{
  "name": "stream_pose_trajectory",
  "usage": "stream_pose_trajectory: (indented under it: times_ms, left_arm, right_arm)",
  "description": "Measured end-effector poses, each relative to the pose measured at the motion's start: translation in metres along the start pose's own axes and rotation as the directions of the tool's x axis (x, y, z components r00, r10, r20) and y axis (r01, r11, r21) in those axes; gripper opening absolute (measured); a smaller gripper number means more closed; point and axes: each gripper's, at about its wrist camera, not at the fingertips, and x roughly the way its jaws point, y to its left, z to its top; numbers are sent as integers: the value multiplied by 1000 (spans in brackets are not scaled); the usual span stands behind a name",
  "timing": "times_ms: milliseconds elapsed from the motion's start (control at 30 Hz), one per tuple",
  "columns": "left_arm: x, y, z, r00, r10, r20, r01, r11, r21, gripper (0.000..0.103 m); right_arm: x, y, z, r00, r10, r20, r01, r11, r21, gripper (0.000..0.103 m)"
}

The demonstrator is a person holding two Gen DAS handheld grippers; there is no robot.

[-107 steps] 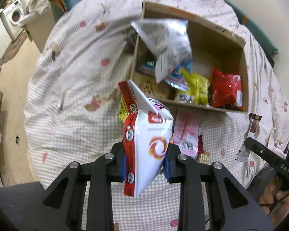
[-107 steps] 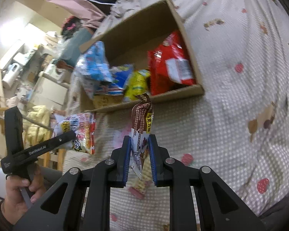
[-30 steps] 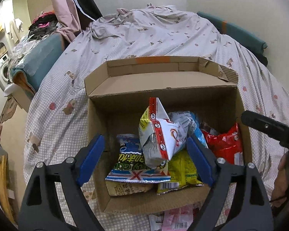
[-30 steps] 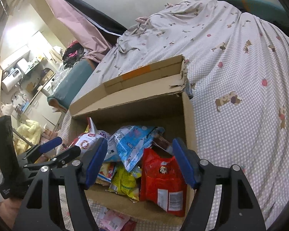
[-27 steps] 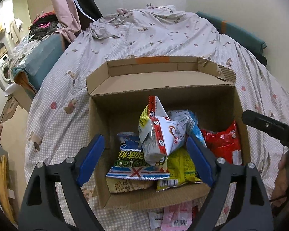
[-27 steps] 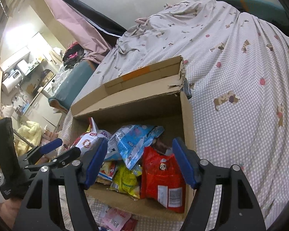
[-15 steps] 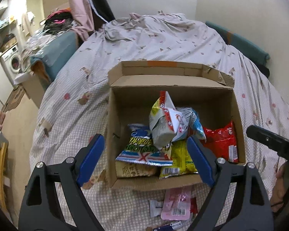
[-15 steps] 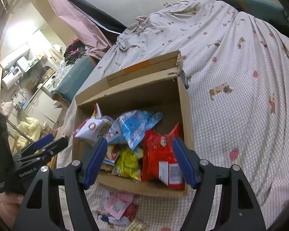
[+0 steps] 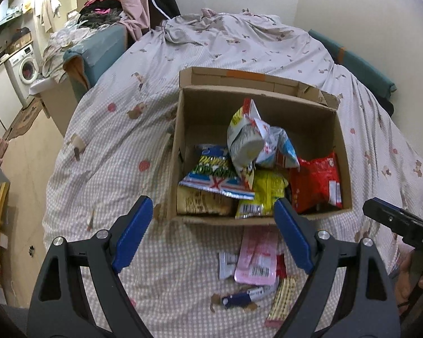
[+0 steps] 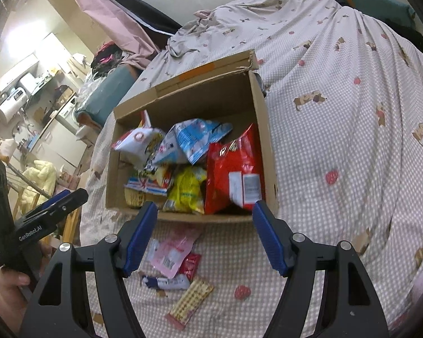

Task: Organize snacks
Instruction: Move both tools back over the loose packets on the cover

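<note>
An open cardboard box (image 9: 180, 146) (image 10: 263, 140) sits on the bed with several snack bags inside: a white and red bag (image 9: 244, 138) on top, a blue bag (image 10: 197, 138), a yellow bag (image 9: 263, 194) and a red bag (image 9: 315, 183) (image 10: 234, 174). In front of the box lie a pink packet (image 9: 258, 256) (image 10: 173, 249), a dark blue bar (image 9: 244, 295) (image 10: 166, 281) and a beige wafer packet (image 9: 280, 301) (image 10: 190, 301). My left gripper (image 9: 213, 235) and right gripper (image 10: 204, 235) are both open and empty, above the loose packets.
The bed has a checked sheet (image 9: 121, 146) with dog prints. A teal cushion (image 9: 98, 53) and a washing machine (image 9: 25, 64) stand to the left. The floor (image 9: 22, 169) lies beyond the bed's left edge.
Both grippers let their snacks go into the box and have pulled back and up. The box now looks smaller and the loose packets in front of it have come into view.
</note>
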Motion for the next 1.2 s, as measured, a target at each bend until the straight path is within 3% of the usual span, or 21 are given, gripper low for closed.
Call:
stream_pose_trajectory:
  times_ms: [167, 333, 667, 800, 867, 933, 967, 1067, 1200]
  left_arm:
    - [-9, 1, -17, 1000, 15, -20, -15, 1000, 5, 85]
    - [-11, 7, -30, 998, -14, -55, 13, 1000, -11, 85]
    - [3, 28, -43, 990, 57, -130, -68, 995, -79, 85]
    - [12, 32, -46, 983, 75, -167, -92, 991, -95, 85]
    - [15, 33, -48, 982, 69, -178, -89, 990, -107, 85]
    - [16, 33, -49, 981, 57, -183, -78, 990, -115, 85]
    - [17, 32, -49, 981, 59, -185, -80, 991, -108, 85]
    - [22, 27, -50, 977, 77, -200, -93, 993, -70, 85]
    - [30, 18, -54, 967, 74, -245, -76, 997, 1, 85]
  right_arm:
    - [3, 4, -18, 998, -38, -41, 38, 999, 7, 73]
    - [17, -8, -34, 991, -40, -130, 52, 995, 88, 73]
    - [43, -6, -52, 964, -33, -263, 61, 993, 99, 73]
    - [70, 0, -66, 918, 24, -395, 17, 995, 102, 71]
    - [83, 3, -77, 889, 57, -454, -3, 993, 118, 62]
    - [93, 12, -84, 872, 7, -489, 24, 998, 58, 51]
    - [98, 17, -89, 866, -57, -496, 67, 998, 2, 51]
    - [117, 24, -102, 823, -62, -565, 65, 998, -14, 51]
    - [126, 25, -108, 810, -89, -580, 87, 996, -31, 49]
